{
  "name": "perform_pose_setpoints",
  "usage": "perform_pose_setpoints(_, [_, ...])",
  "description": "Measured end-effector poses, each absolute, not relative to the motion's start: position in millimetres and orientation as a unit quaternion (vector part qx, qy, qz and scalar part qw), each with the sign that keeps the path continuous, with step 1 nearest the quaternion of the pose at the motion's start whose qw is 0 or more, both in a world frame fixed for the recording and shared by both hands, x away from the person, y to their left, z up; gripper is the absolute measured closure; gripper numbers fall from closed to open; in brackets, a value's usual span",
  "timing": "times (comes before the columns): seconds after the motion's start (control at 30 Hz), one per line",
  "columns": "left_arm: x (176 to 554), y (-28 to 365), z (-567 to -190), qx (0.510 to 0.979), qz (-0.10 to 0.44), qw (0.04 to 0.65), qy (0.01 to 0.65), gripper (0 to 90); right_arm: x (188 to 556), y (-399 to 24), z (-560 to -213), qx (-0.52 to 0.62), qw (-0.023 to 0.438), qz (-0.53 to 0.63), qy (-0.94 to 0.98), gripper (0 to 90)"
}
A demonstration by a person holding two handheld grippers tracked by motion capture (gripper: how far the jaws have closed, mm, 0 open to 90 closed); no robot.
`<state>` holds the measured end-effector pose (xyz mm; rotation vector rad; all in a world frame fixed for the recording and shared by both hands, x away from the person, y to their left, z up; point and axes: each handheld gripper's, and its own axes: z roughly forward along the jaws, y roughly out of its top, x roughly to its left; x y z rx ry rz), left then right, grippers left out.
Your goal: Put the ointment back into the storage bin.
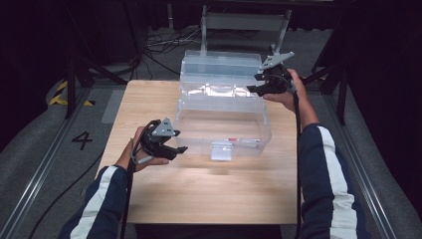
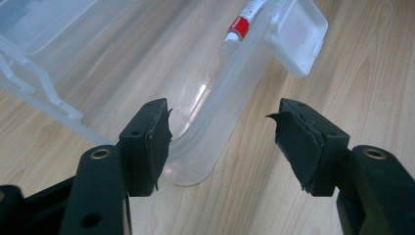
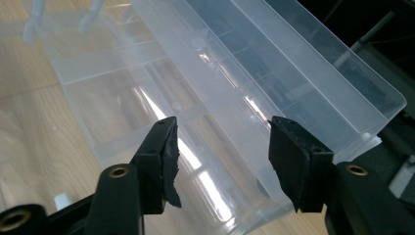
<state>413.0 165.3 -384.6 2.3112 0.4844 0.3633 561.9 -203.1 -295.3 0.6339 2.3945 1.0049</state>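
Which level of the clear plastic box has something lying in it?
The bottom compartment, nearest the person: a small red-and-white tube lies on its floor by the front latch. The raised tray tiers behind look bare.

Bright overhead light falls on the pale wooden table (image 1: 199,194) at frame centre, while the edges sink into darkness. White glare streaks the clear plastic storage box (image 3: 195,161); both gripper views look slightly soft.

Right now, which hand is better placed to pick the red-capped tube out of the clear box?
Left, probably: the left tongs hang open by the box's near corner, close to the tube; the right tongs sit by the rear trays.
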Motion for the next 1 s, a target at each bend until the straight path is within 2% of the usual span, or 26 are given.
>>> perform_pose_setpoints(0.43, [437,147,-400,0.918,0.105,0.34,0.173,45.8,587,-185,-305,0.242,0.216,0.328,0.887,45.3])
perform_pose_setpoints(0.67, [444,134,-401,0.943,0.095,0.288,0.135,58.4,590,-178,-308,0.229,0.218,0.304,0.899,56.7])
perform_pose_setpoints(0.73, [446,129,-401,0.95,0.098,0.268,0.131,61.8,589,-178,-307,0.224,0.226,0.297,0.9,62.9])
perform_pose_setpoints(0.87, [448,123,-403,0.955,0.117,0.246,0.119,72.3,589,-173,-307,0.214,0.243,0.271,0.906,63.9])
perform_pose_setpoints(1.0, [451,120,-406,0.954,0.104,0.254,0.122,73.1,587,-168,-305,0.206,0.251,0.253,0.911,66.2])
